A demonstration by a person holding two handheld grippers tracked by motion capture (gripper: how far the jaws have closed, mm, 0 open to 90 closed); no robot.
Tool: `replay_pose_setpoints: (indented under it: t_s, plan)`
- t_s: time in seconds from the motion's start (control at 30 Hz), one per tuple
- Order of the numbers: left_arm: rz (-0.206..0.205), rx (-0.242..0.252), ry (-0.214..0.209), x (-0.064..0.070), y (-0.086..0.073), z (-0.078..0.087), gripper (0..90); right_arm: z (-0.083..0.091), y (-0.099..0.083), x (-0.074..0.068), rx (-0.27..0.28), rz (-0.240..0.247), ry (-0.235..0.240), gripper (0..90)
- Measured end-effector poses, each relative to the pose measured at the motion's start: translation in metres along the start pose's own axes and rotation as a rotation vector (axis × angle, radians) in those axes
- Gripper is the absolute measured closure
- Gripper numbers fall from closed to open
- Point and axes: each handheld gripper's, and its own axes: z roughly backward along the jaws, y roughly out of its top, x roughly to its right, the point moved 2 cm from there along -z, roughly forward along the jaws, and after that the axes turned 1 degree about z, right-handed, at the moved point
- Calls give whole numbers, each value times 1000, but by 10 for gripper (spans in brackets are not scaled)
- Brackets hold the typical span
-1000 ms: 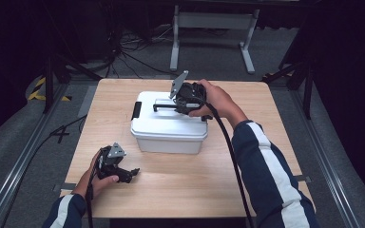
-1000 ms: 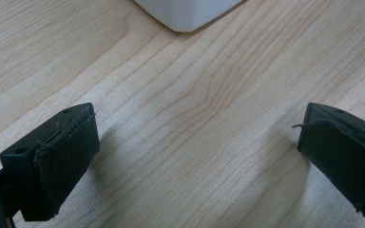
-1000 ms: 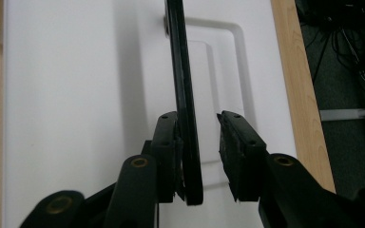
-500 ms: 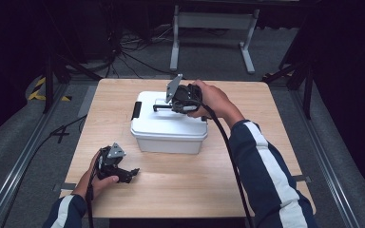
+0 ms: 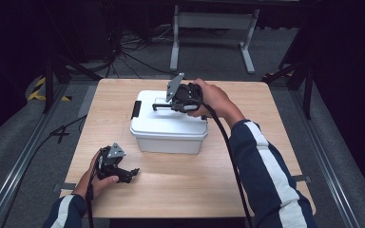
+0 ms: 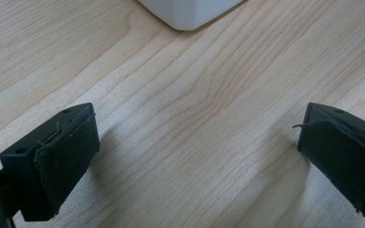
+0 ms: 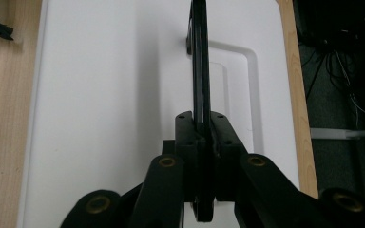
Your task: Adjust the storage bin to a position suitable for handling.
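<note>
Right gripper view: right gripper clamps the black handle of the white box; lift straight up, evenly. Left gripper rests spread.

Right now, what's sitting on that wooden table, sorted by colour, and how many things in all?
White: 1, the storage box, its black handle clamped upright in the right gripper.
Black: 2, the right gripper and the left gripper, which rests open on the table.
Total: 3.
</note>
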Motion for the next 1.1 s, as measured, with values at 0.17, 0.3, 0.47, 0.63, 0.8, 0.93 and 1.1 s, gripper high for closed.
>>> replay_pose_setpoints:
  t_s: [0.17,0.3,0.47,0.63,0.8,0.93,1.1]
  plan:
    - [3,0,-2,0,0,0,5,5,1,1,30,7,-8,845]
    - [2,0,-2,0,0,0,5,12,2,2,53,1,-10,845]
    - [0,-1,1,0,0,0,5,18,2,3,50,11,-16,844]
    - [0,0,1,0,0,0,6,24,-2,3,51,-2,-27,845]
    - [2,0,-1,0,0,0,6,33,-8,3,66,-8,-35,845]
    - [1,1,1,0,0,0,5,39,-14,1,78,-11,-32,844]
    - [2,1,1,0,0,0,5,50,-23,-2,93,-11,-33,844]
